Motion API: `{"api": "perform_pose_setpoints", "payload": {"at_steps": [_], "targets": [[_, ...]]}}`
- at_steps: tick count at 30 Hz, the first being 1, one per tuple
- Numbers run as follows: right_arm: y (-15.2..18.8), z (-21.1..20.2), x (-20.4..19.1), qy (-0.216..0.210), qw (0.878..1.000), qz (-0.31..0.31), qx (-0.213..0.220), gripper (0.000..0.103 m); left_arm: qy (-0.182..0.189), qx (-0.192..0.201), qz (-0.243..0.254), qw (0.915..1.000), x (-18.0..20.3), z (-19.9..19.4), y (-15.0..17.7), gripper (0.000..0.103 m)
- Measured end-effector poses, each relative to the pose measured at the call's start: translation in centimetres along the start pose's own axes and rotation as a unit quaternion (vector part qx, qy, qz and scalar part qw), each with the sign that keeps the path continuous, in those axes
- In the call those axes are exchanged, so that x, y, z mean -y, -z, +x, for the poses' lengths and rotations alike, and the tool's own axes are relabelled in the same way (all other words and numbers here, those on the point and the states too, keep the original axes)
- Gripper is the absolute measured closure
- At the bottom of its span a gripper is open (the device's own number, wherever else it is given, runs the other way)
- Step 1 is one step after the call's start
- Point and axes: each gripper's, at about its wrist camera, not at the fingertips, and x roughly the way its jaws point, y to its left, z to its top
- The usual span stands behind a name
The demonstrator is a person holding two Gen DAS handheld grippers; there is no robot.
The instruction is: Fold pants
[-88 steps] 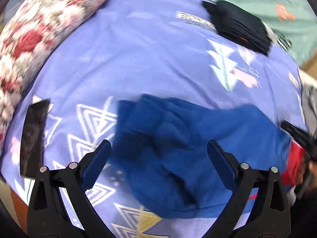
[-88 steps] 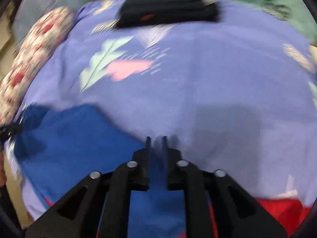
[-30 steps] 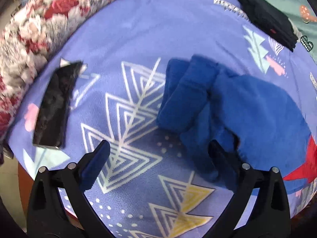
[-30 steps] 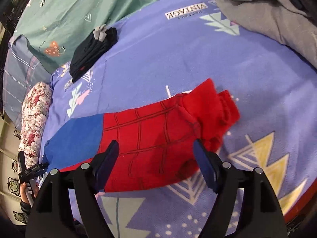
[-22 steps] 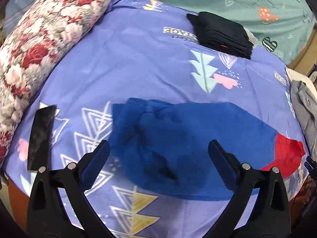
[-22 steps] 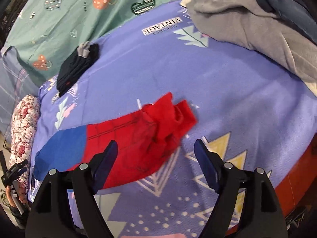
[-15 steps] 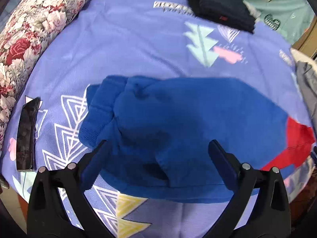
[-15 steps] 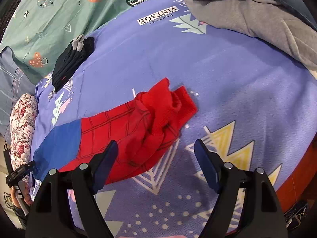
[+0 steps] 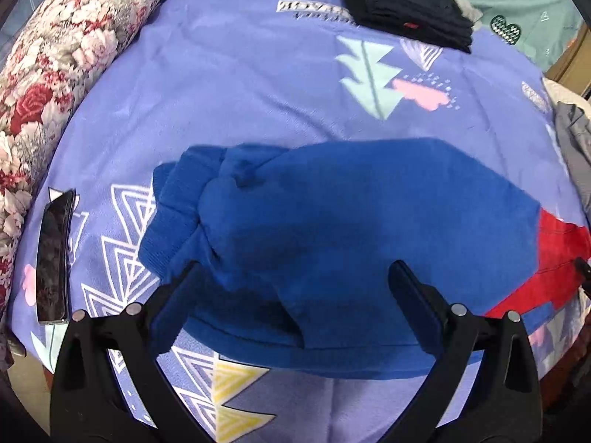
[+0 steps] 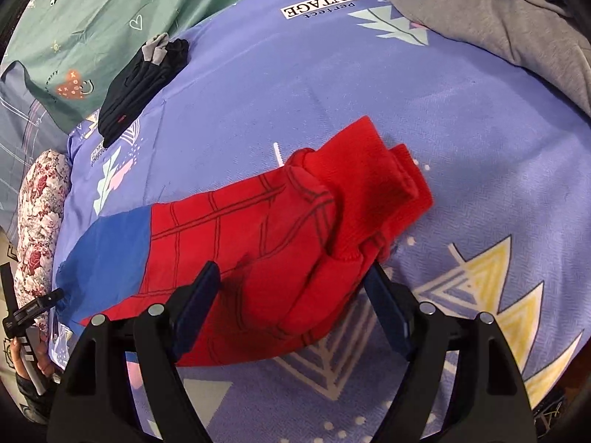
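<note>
Left gripper (image 9: pixel 295 295): jaws spread wide, holding nothing, poised over the blue end of the pants (image 9: pixel 351 229).
Right gripper (image 10: pixel 291 299): jaws likewise apart and empty, over the red end of the pants (image 10: pixel 258 247).
Pants: flat on the bed (image 10: pixel 369 85), near its front edge.
Long axis: runs sideways, from one gripper to the other.
Nearer gripper: each has its own end, so folding lengthwise likely means carrying one end toward the other.
Bunching: both ends are rumpled.
</note>
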Motion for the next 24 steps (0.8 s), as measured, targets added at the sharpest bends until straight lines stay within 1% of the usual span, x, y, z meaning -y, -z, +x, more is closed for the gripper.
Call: {"api": "perform_pose_setpoints", "payload": {"at_steps": [2, 4, 6, 7, 8, 10, 12, 13, 15, 17, 18, 20, 21, 23, 24], "targets": [[0.0, 0.1, 0.1, -0.01, 1.0, 0.008, 0.003, 0.026, 0.01, 0.007, -0.004, 0.9999, 0.3, -0.5, -0.3, 0.003], [-0.1, 0.1, 0.3, -0.006, 1.0, 0.013, 0.008, 0.05, 0.019, 0.014, -0.006, 0.9997, 0.7, -0.9, -0.4, 0.003], [-0.2, 0.1, 0.5, 0.003, 1.0, 0.017, 0.011, 0.059, 0.016, 0.016, -0.005, 0.9997, 0.7, -0.6, -0.6, 0.003], [-0.2, 0.1, 0.6, 0.003, 1.0, 0.018, 0.012, 0.068, 0.007, 0.013, -0.007, 0.9999, 0.6, -0.1, -0.7, 0.003], [-0.2, -0.1, 0.7, 0.004, 1.0, 0.015, 0.013, 0.073, -0.001, 0.009, -0.011, 0.9999, 0.4, 0.4, -0.7, 0.003], [-0.3, -0.5, 0.9, -0.007, 1.0, 0.017, 0.015, 0.084, -0.018, -0.004, -0.029, 0.9994, -0.4, 1.4, -0.7, 0.003], [-0.4, -1.0, 0.8, -0.018, 0.999, 0.018, 0.02, 0.086, -0.015, -0.014, -0.052, 0.9984, -1.4, 1.8, -0.5, 0.003], [-0.4, -1.3, 0.5, -0.019, 0.999, 0.016, 0.025, 0.086, 0.0, -0.012, -0.061, 0.9981, -1.9, 1.7, -0.4, 0.003], [-0.5, -1.8, -0.3, -0.016, 0.999, 0.006, 0.033, 0.086, 0.009, -0.008, -0.06, 0.9981, -2.3, 1.6, -0.2, 0.003], [-0.6, -1.5, -0.6, -0.005, 1.0, 0.001, 0.029, 0.086, 0.017, -0.008, -0.056, 0.9982, -2.5, 1.7, -0.1, 0.003], [-0.7, -1.0, -0.3, 0.005, 1.0, 0.01, 0.019, 0.084, 0.02, -0.011, -0.058, 0.9981, -2.5, 1.8, 0.0, 0.003], [-0.8, -0.1, 0.5, 0.011, 0.999, 0.034, 0.003, 0.078, 0.025, -0.011, -0.057, 0.998, -2.5, 1.8, 0.1, 0.003], [-0.8, 0.2, 1.0, 0.011, 0.999, 0.047, -0.001, 0.075, 0.026, -0.009, -0.053, 0.9982, -2.5, 1.7, 0.2, 0.003], [-0.6, 0.1, 1.2, 0.008, 0.999, 0.052, 0.0, 0.07, 0.027, -0.009, -0.049, 0.9984, -2.4, 1.8, 0.2, 0.003], [-0.6, -0.1, 1.1, 0.012, 0.999, 0.05, 0.0, 0.063, 0.029, -0.01, -0.048, 0.9984, -2.4, 1.8, 0.3, 0.003]]}}
